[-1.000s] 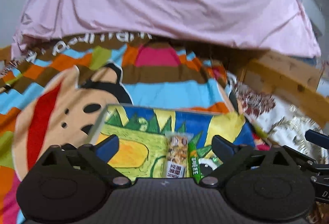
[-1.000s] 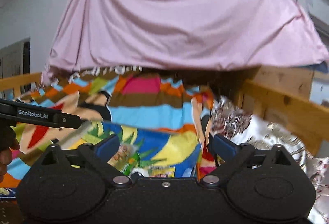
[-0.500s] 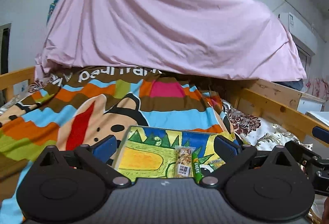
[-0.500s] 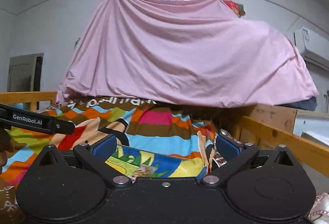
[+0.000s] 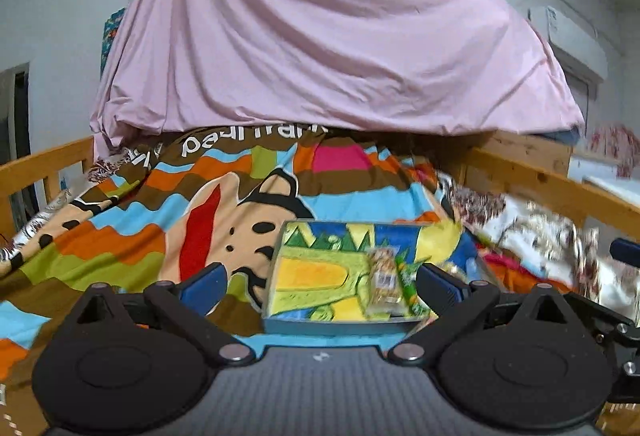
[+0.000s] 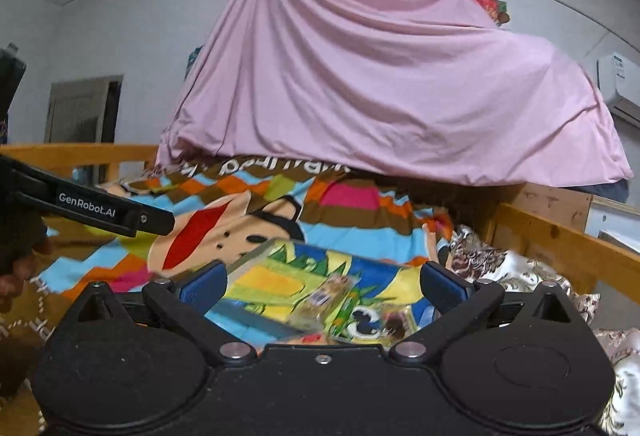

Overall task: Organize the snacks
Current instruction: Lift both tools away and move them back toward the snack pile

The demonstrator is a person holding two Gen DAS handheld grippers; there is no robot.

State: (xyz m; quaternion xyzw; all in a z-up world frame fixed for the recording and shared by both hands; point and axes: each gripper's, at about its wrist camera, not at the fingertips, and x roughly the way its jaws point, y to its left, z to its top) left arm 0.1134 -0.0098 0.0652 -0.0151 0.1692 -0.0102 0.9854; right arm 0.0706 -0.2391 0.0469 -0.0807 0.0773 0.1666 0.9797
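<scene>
A flat tray [image 5: 316, 276] with a bright cartoon print lies on the bed; it also shows in the right wrist view [image 6: 264, 276]. In it lie a clear nut-bar packet [image 5: 385, 282], also in the right wrist view [image 6: 320, 298], and a green stick packet [image 5: 408, 282], also in the right wrist view [image 6: 347, 310]. More small packets [image 6: 394, 324] lie at the tray's near right. My left gripper [image 5: 322, 286] is open and empty, just short of the tray. My right gripper [image 6: 322, 286] is open and empty above the tray's near side.
A striped cartoon blanket [image 5: 200, 203] covers the bed. A pink sheet [image 5: 332, 51] hangs over the far end. Wooden rails run along the left [image 5: 44, 163] and right [image 5: 552, 183]. A floral quilt [image 6: 512, 268] lies at right. The left gripper's body [image 6: 88, 205] crosses the right view.
Both grippers have pulled back and tilted up, so the tray sits lower and farther away. The left view has shifted left. Both stay open and empty.
</scene>
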